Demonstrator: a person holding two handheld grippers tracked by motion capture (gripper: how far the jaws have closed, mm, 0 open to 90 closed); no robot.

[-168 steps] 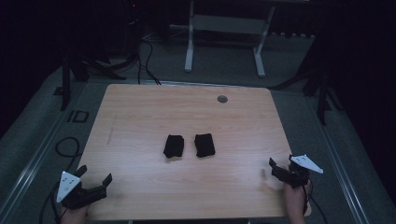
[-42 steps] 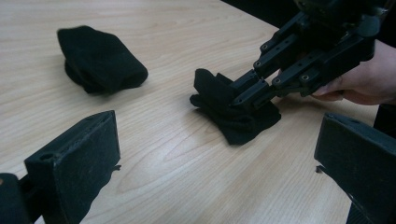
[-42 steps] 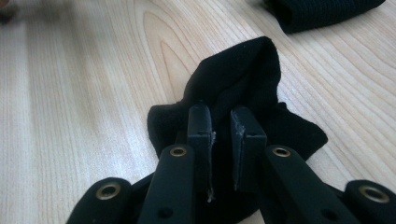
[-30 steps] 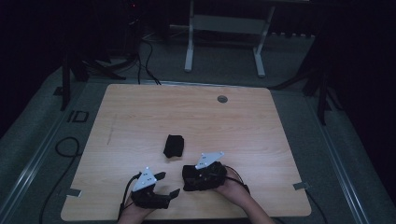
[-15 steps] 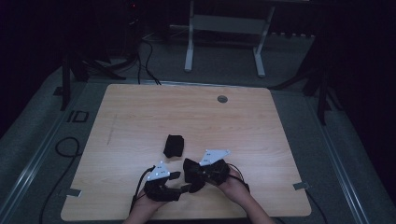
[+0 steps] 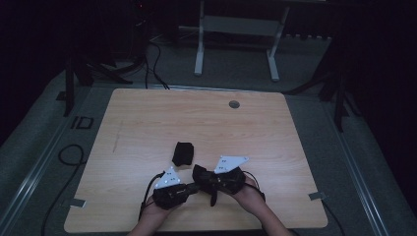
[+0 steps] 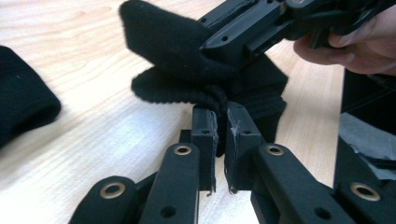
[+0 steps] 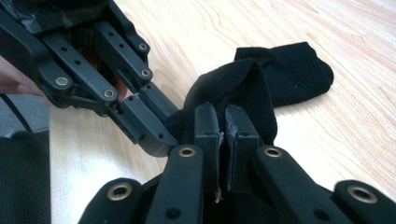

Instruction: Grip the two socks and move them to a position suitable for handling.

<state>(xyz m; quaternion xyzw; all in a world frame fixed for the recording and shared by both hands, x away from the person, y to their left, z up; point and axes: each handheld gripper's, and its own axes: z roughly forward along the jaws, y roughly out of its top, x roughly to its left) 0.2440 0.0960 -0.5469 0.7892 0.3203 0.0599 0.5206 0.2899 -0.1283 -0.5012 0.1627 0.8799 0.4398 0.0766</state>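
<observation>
i have both tongs on the near black sock [image 6: 201, 176] now, close to the front edge of the desk [image 6: 147, 118]. the left tongs [image 7: 218, 122] have just been closing, and in the left gripper view their jaws pinch a rolled edge of that sock with only a sliver of gap left. the right tongs [image 8: 223, 122] are likewise nearly closed, gripping a fold of the same sock in the right gripper view; they too came shut within the last second.

compared with the earliest frame, much has changed. back then my left tongs sat at the desk's front left corner and the right tongs at its front right corner, both well away from the two socks lying side by side mid-desk. a second ago the right tongs already had the sock pulled toward the front edge, with the left tongs just beside it, jaws wide. half a second ago the left tongs had slid in against it. now the two tongs meet tip to tip on the sock, which is bunched up between them.

the second black sock [image 6: 183, 153] lies where it was, just behind the gripped one toward mid-desk, untouched.
</observation>
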